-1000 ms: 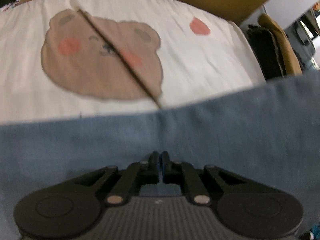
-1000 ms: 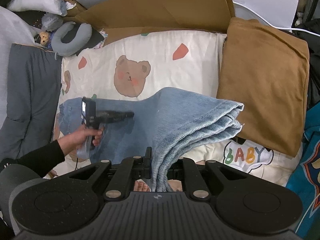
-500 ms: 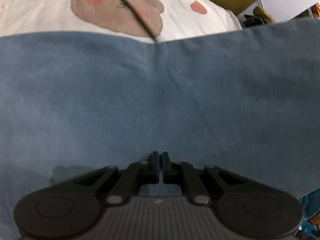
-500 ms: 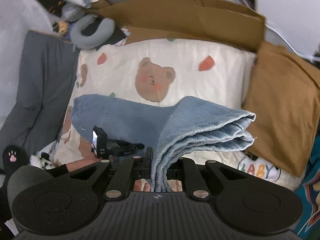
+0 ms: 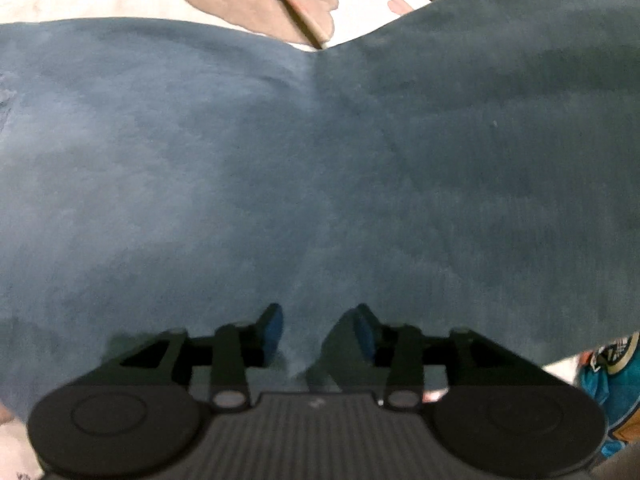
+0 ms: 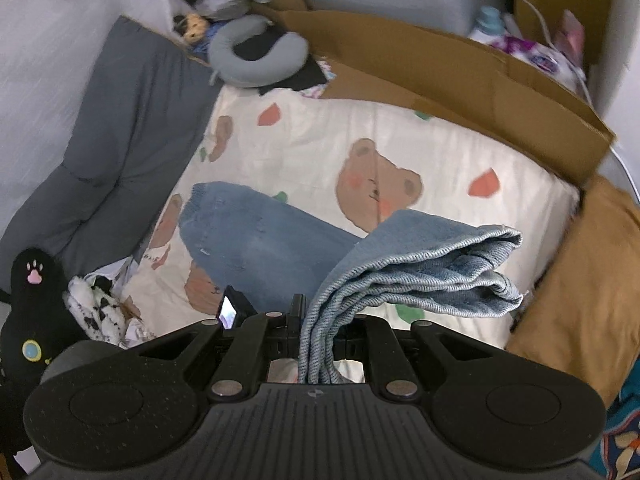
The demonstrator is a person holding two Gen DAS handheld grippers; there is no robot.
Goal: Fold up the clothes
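Blue denim jeans [image 6: 256, 236] lie on the bear-print bed sheet [image 6: 320, 140]. Nearest, the right claw [image 6: 320, 328] pinches their bunched, lifted end; the left claw [image 5: 316, 328] is opening, a denim fold between its parted pads. Beyond stands a cardboard box [image 6: 440, 64].

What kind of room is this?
Probably a bedroom: jeans are being folded on a bear-print quilt, with a grey neck pillow and a black plush toy beside it.
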